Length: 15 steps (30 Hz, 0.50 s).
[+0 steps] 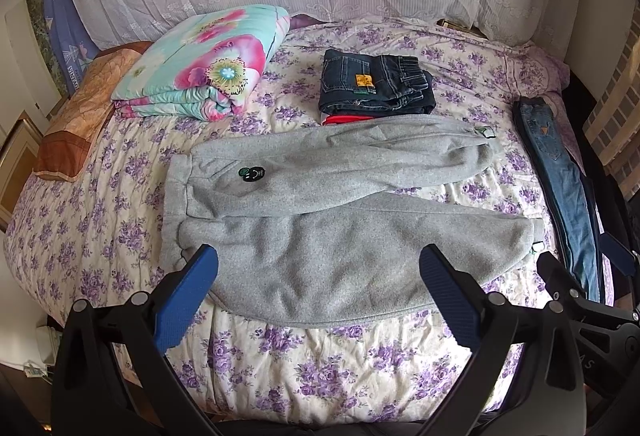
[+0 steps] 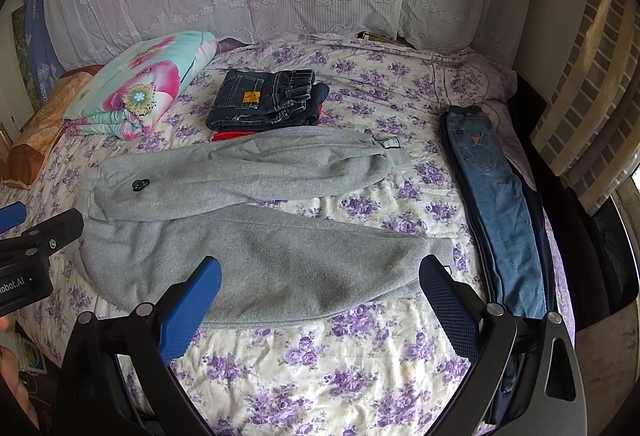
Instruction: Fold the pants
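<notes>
Blue-padded jaws of the left gripper (image 1: 318, 262) stand spread wide, holding nothing, hovering over the near edge of the grey fleece sweatpants (image 1: 320, 208). Right gripper (image 2: 320, 272) likewise spread and empty, above the same near leg toward its cuff. Sweatpants lie flat on the floral bed (image 1: 340, 360), legs splayed in a V, waistband at left. Looks like fold not yet started; next move likely pinches the near leg and lays it over the far one. Beyond the sweatpants: folded dark jeans (image 1: 376, 84); right of them, blue jeans (image 1: 564, 188).
</notes>
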{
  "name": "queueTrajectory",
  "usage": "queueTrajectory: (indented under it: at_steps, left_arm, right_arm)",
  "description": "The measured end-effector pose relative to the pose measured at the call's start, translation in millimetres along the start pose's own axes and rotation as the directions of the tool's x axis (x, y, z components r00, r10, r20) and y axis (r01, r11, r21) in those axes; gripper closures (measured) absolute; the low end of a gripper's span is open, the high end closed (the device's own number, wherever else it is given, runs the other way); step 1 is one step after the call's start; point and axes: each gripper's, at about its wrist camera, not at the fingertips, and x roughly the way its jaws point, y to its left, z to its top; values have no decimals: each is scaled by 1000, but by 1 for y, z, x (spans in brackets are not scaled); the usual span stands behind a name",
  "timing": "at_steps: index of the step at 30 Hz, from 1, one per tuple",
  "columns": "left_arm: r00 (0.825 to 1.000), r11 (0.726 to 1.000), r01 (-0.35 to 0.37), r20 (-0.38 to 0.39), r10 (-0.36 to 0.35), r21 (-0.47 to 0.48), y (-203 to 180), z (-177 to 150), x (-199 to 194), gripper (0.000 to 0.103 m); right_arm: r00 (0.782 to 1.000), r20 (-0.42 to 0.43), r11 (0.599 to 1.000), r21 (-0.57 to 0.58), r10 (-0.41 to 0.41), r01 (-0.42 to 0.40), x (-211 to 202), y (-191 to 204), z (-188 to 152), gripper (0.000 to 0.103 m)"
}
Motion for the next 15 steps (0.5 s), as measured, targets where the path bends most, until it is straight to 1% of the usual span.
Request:
queueTrajectory:
  at_steps: [5, 7, 15]
  left_arm:
    - [1000, 1000, 0, -1, 0, 0, 0, 0, 0, 5]
    - [1000, 1000, 1, -1, -1, 0, 0, -1, 0, 5]
    - [1000, 1000, 3, -5, -3, -1, 0, 0, 0, 5]
  right_arm:
    - [1000, -1, 1000, 0, 0, 0, -1, 0, 1, 4]
    - [1000, -1, 1000, 0, 0, 0, 2, 6, -6, 4]
    - [1000, -4, 1000, -1, 1, -1, 1, 4, -2, 4]
